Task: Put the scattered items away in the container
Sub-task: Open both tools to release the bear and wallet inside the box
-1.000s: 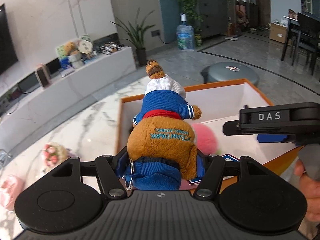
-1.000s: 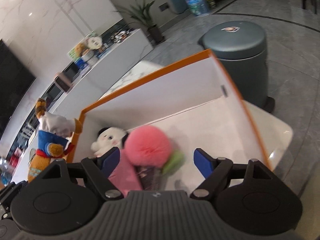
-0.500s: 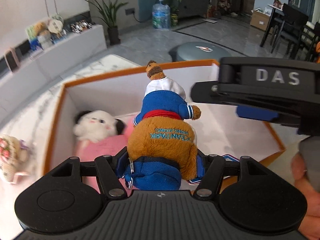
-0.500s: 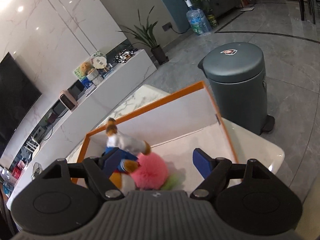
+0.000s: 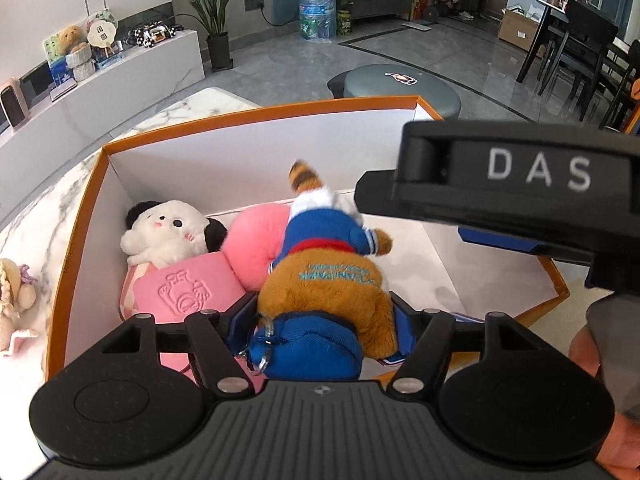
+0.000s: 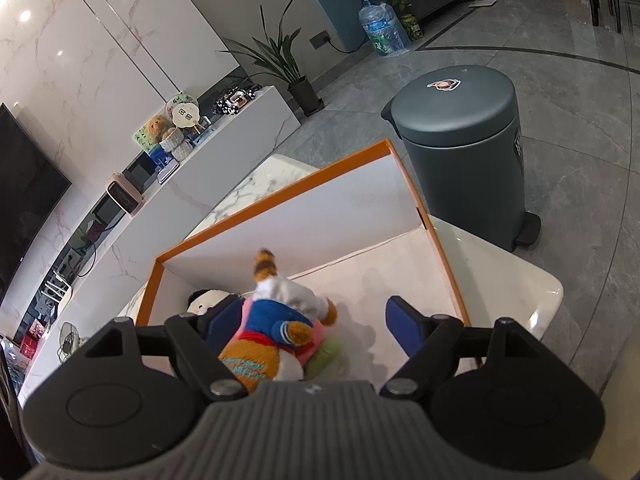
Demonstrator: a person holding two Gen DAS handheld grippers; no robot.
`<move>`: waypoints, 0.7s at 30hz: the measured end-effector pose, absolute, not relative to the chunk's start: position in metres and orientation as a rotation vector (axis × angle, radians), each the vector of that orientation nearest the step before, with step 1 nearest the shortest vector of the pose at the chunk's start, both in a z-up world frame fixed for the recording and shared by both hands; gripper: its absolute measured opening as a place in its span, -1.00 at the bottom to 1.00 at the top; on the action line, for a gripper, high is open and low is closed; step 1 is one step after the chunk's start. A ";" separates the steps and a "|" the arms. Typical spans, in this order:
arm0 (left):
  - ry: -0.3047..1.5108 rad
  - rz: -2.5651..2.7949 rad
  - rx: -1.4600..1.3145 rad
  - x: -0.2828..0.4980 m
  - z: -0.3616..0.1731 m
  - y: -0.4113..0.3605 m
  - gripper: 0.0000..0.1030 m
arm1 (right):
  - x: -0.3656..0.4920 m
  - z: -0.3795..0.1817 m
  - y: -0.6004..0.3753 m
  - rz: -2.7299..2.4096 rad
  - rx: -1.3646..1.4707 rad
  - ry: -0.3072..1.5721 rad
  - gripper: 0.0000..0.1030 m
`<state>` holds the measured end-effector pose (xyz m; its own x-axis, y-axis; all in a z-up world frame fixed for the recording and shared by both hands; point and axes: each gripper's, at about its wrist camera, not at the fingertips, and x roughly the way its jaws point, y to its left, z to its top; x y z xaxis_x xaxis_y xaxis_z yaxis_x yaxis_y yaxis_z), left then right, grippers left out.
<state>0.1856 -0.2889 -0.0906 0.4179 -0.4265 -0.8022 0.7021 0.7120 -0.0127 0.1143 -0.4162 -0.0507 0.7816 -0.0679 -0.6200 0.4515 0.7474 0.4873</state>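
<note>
A brown plush toy in a blue jacket, with a blue pouch on a keyring, sits between the fingers of my left gripper over the orange box. The jaws are opening and the toy leans forward, its head blurred, onto the pink fluffy ball. A panda plush and a pink pouch lie in the box's left part. My right gripper hangs open above the box with nothing gripped; the toy shows below it. Seen from the left wrist, the right gripper is at the right.
A beige plush lies on the marble table left of the box. A grey pedal bin stands on the floor behind the table's corner. The box's right half is bare white floor. A hand grips the right handle.
My left gripper has carried the brown toy from the box's left rim to over its inside and tipped downward. The toy has slumped forward between the widening fingers. The right gripper has hardly moved.
</note>
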 end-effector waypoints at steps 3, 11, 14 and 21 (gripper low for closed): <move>0.883 -0.733 0.341 0.185 -0.088 -0.287 0.57 | 0.115 -0.051 -0.414 -0.304 0.665 0.621 0.57; 0.782 -0.737 0.343 0.175 -0.072 -0.281 0.58 | 0.113 -0.052 -0.415 -0.312 0.669 0.626 0.57; 0.742 -0.744 0.332 0.172 -0.062 -0.275 0.31 | 0.112 -0.051 -0.416 -0.317 0.679 0.627 0.57; 0.723 -0.673 0.280 0.165 -0.042 -0.252 -0.18 | 0.109 -0.044 -0.412 -0.321 0.681 0.617 0.58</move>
